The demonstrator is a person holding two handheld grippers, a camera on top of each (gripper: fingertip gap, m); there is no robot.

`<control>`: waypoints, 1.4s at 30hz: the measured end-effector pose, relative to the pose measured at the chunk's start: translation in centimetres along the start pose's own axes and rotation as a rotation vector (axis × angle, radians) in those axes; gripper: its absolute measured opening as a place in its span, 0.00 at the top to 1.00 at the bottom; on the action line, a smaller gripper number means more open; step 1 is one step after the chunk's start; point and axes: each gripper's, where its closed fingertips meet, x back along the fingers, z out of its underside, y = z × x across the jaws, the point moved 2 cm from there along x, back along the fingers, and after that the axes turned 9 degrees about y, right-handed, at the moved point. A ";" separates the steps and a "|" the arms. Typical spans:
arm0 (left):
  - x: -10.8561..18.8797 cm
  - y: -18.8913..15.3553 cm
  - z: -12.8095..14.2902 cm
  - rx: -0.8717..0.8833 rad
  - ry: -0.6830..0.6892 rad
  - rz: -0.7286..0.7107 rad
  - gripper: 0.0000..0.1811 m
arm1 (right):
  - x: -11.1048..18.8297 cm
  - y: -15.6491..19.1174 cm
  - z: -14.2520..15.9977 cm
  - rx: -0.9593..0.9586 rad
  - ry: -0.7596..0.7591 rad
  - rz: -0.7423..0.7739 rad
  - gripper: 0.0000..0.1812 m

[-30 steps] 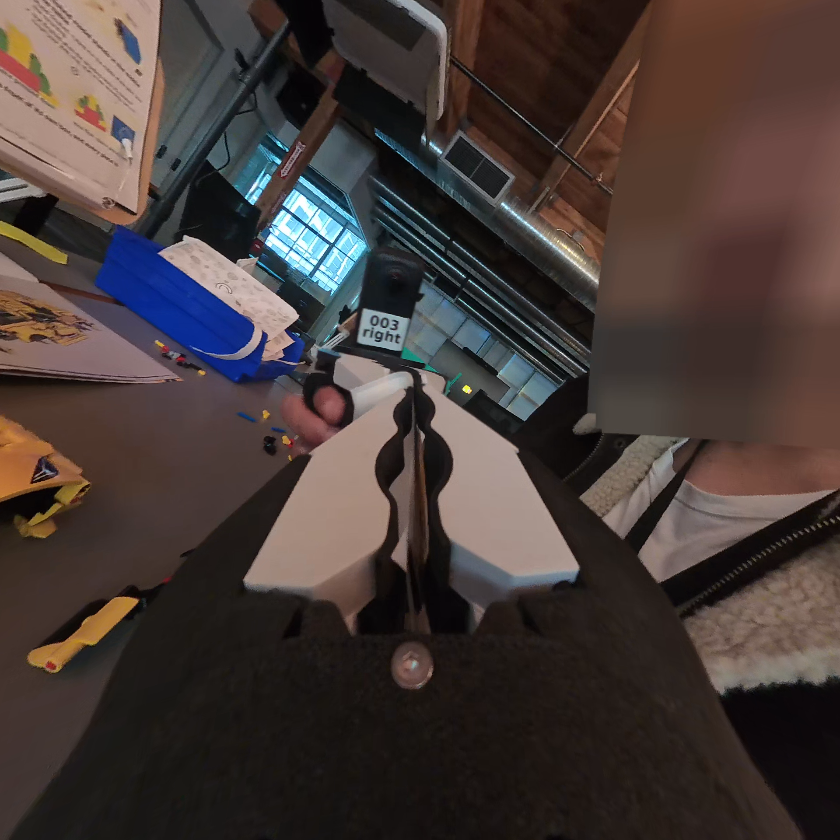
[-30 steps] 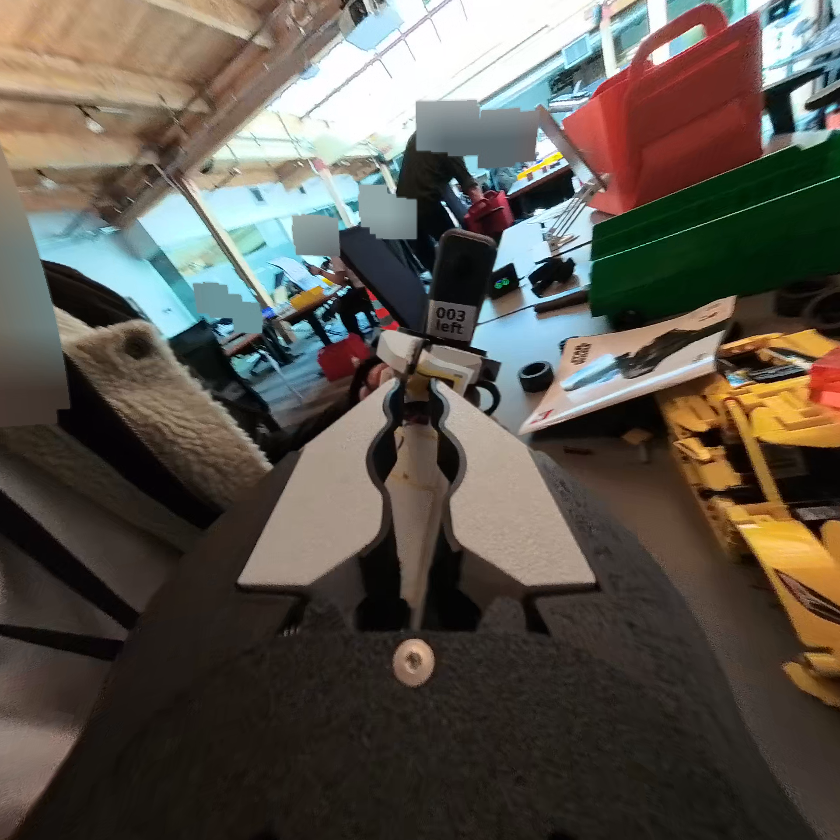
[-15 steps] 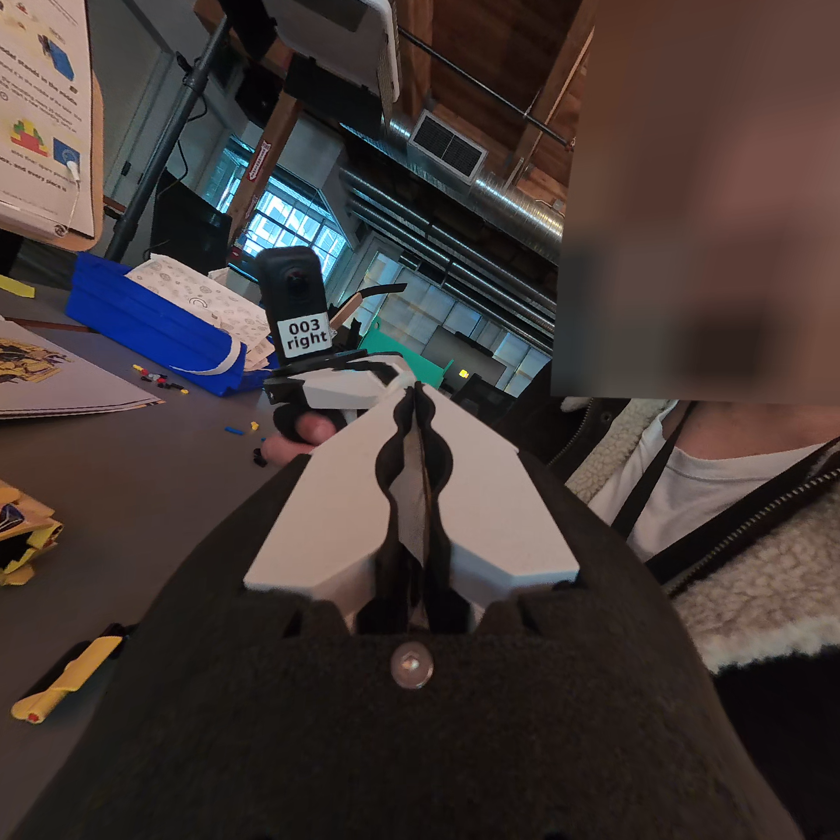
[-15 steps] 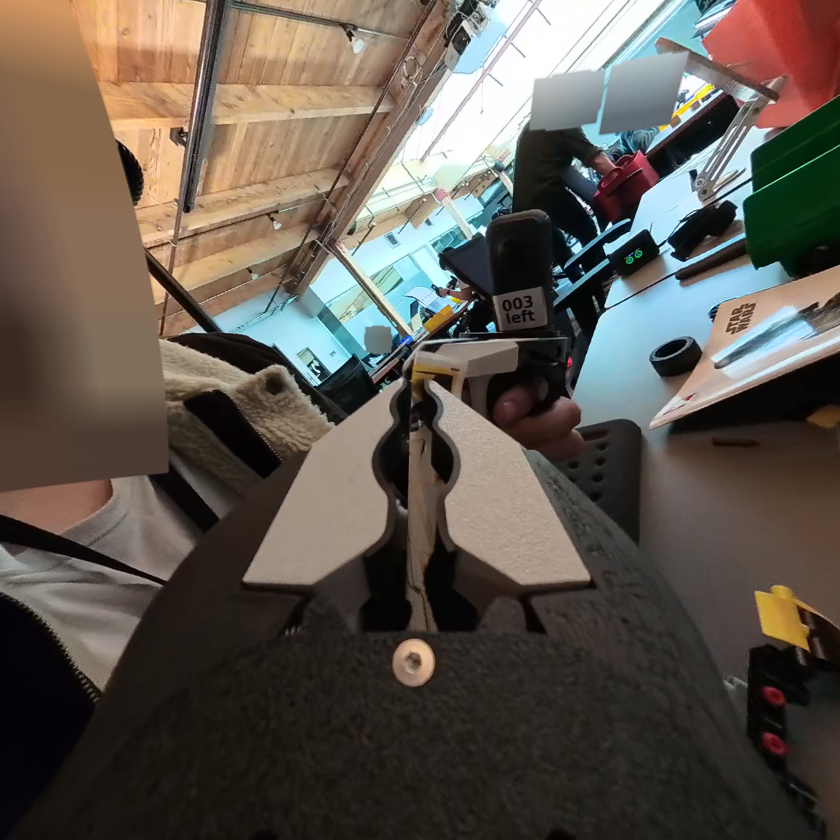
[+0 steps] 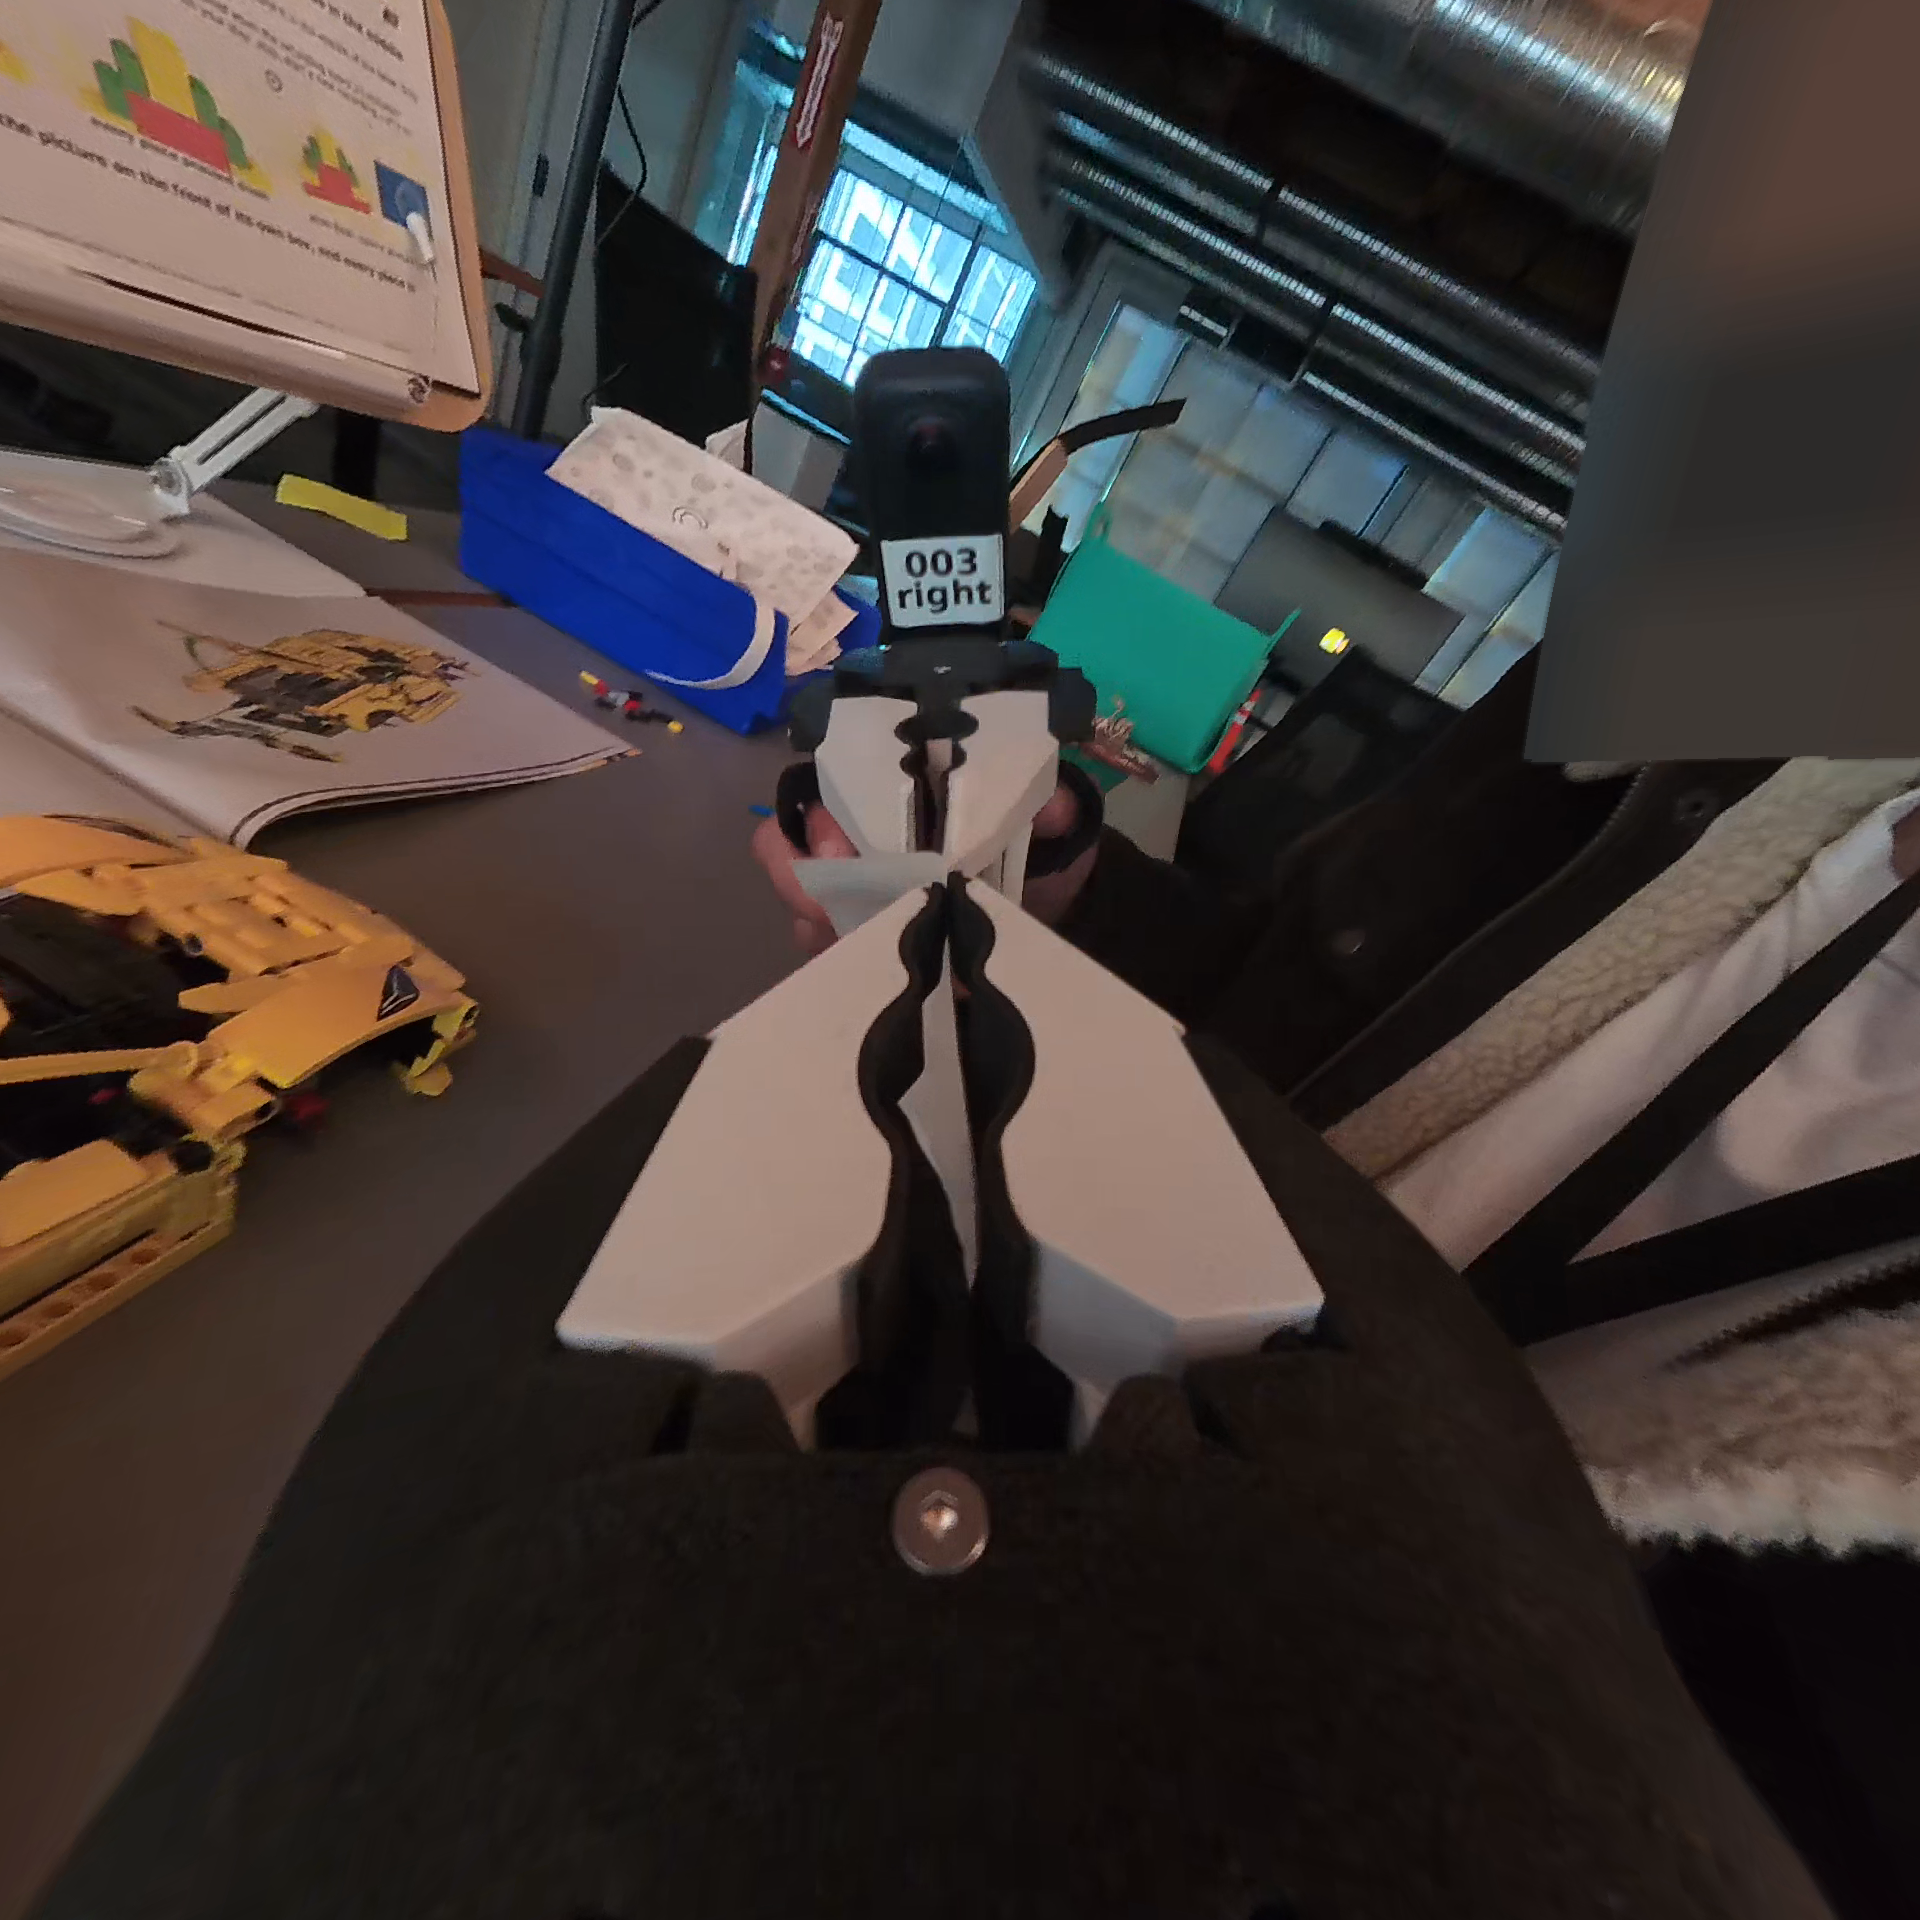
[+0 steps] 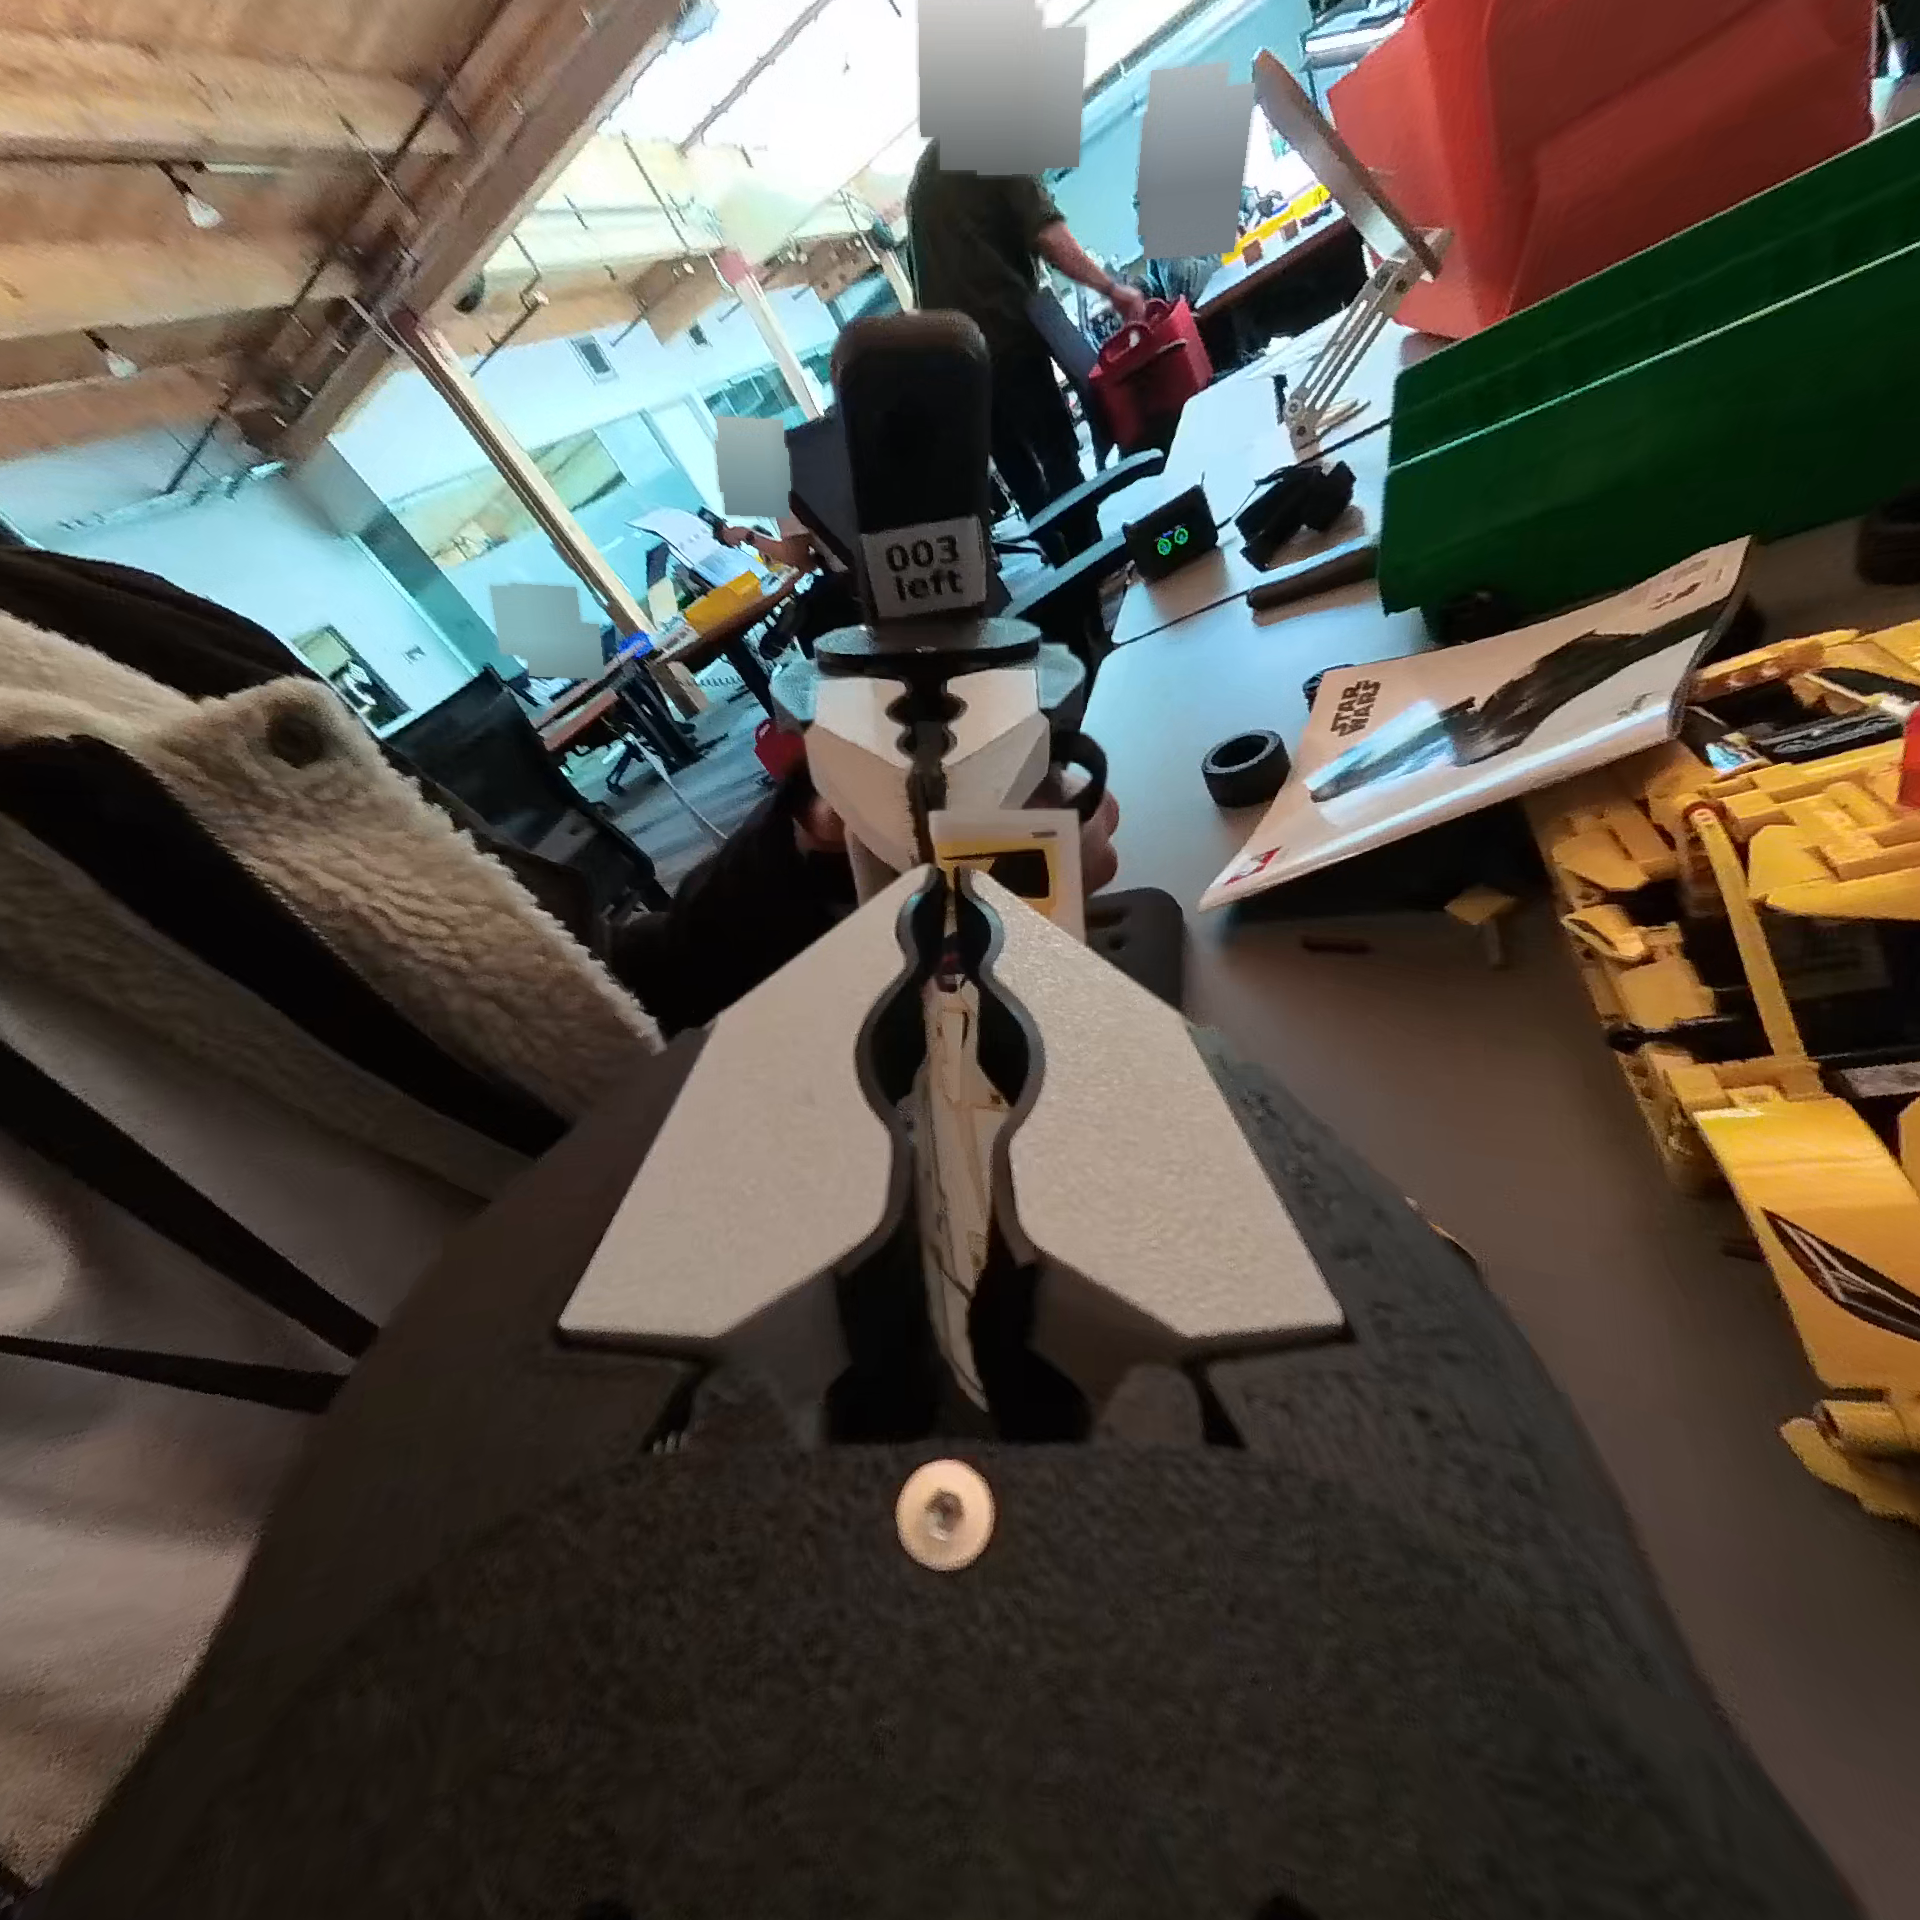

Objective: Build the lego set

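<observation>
Grip, right: my right gripper is clamped on a thin white sticker sheet that runs edge-on down the slot between its fingers
Grip, left: my left gripper is pinched tight too, with a pale sliver between its fingers; I judge it the same sheet, held tip to tip with the other claw
Lego: yellow Lego car lies on the dark table, well apart from both claws; open instruction booklet beyond it
Risk, tear: two claws on one flimsy sheet; pulling apart or twisting could rip or crease it
Risk, sticker: the yellow-and-black sticker at the sheet's far end could fold onto itself or stick to a finger pad
Risk, drop: if one claw lets go early, the sheet may flop or slip
Hidden: most of the sheet sits inside the fingers; where the left claw bites it is hard to make out
Cut off: the car runs past the frame edge in both views
</observation>
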 end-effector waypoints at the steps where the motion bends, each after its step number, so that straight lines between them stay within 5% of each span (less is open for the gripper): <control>1: 0.0 0.1 0.1 -0.003 0.011 -0.013 1.00 | -0.1 -0.1 0.1 0.004 0.009 0.010 1.00; 13: 1.2 1.4 0.4 0.047 0.000 -0.065 1.00 | 1.1 -0.7 -1.0 0.091 -0.067 0.118 1.00; 17: 3.8 1.8 1.0 0.114 -0.041 -0.132 1.00 | 1.9 -0.4 -2.1 0.165 -0.149 0.160 1.00; 20: 9.6 1.8 1.6 0.173 -0.112 -0.278 1.00 | 2.3 -0.4 -2.4 0.255 -0.178 0.224 1.00; 25: 30.0 4.6 6.0 0.443 -0.222 -0.803 1.00 | 1.7 -0.7 -1.9 0.414 -0.134 0.350 1.00; 28: 39.2 7.5 8.3 0.556 -0.258 -0.916 1.00 | 1.0 -0.6 -1.5 0.461 -0.116 0.368 1.00; 33: 44.2 14.4 8.6 0.646 -0.299 -0.852 1.00 | 0.7 -1.1 -1.1 0.456 -0.098 0.369 1.00; 37: 44.2 18.8 11.0 0.600 -0.039 -0.989 0.99 | 1.4 -2.1 -1.3 0.428 -0.106 0.398 1.00; 42: 44.8 19.3 11.1 0.399 0.243 -1.229 0.78 | 2.9 -3.7 -1.5 0.373 -0.105 0.442 1.00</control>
